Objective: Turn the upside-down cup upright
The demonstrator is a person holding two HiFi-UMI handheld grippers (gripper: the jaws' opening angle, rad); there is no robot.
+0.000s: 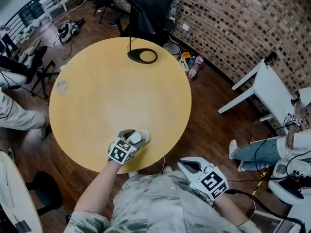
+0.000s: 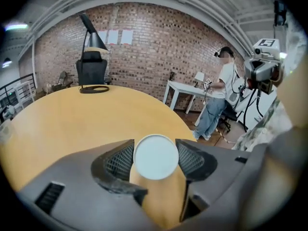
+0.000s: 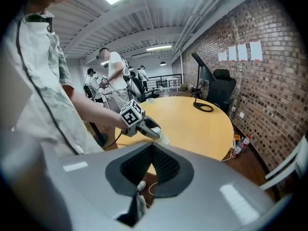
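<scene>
Left tongs (image 2: 155, 155) pinched the paper cup (image 2: 159, 196) — white base facing their camera, at the round table's (image 1: 116, 91) near edge | right tongs (image 3: 153, 163) pressed together — empty, off the table.

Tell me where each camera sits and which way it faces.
Head view: on the person's head, facing steeply down at the round table; both forearms, left gripper on the cup, right gripper off the table's edge.
Left gripper view: on the left gripper, facing along its jaws, shut on the cup, toward the brick wall; sleeve at right.
Right gripper view: on the right gripper, jaws together and empty, facing the table; left arm shows.
Shared: all show the table and black lamp.
</scene>
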